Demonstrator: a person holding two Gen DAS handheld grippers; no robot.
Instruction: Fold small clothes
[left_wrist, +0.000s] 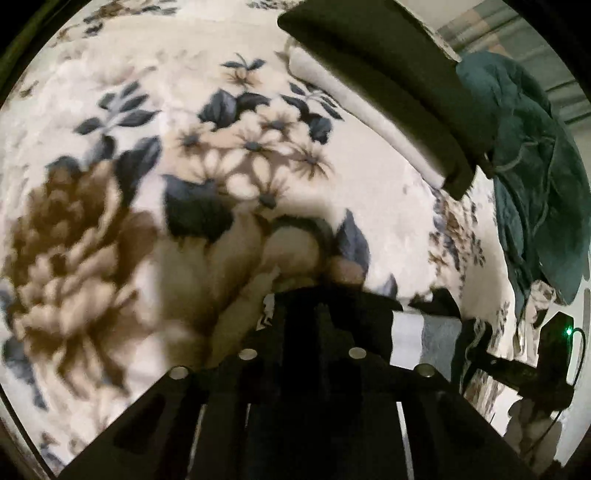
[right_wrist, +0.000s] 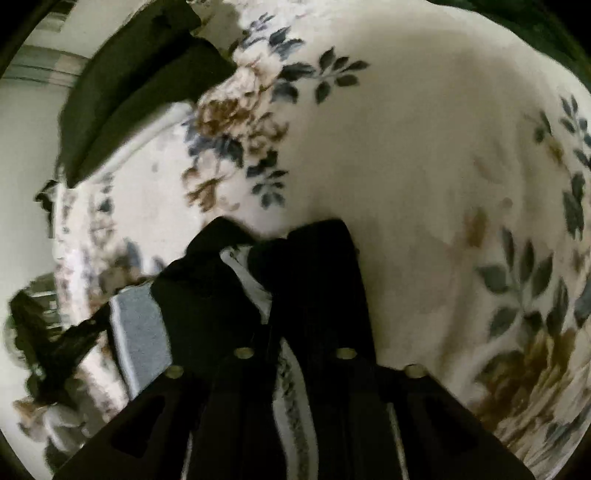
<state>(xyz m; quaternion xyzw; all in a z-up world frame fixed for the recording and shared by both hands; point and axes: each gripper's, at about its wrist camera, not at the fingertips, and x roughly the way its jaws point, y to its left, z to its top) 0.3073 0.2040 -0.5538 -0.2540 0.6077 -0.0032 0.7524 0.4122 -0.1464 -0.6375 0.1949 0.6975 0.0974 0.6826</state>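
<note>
A small dark garment with white and grey stripes (left_wrist: 417, 332) hangs between both grippers over a floral blanket (left_wrist: 258, 155). My left gripper (left_wrist: 314, 295) is shut on the garment's dark edge; its fingertips are hidden by the cloth. In the right wrist view the same garment (right_wrist: 207, 284) drapes over the fingers, with the grey-and-white panel (right_wrist: 144, 332) to the left. My right gripper (right_wrist: 284, 251) is shut on the dark fabric. The blanket (right_wrist: 424, 166) lies below.
A dark folded item (left_wrist: 388, 81) rests on a white one (left_wrist: 354, 110) at the far side, also in the right wrist view (right_wrist: 136, 96). A teal garment (left_wrist: 535, 166) lies in a heap at right. The other gripper's body with a green light (left_wrist: 554, 350) is at lower right.
</note>
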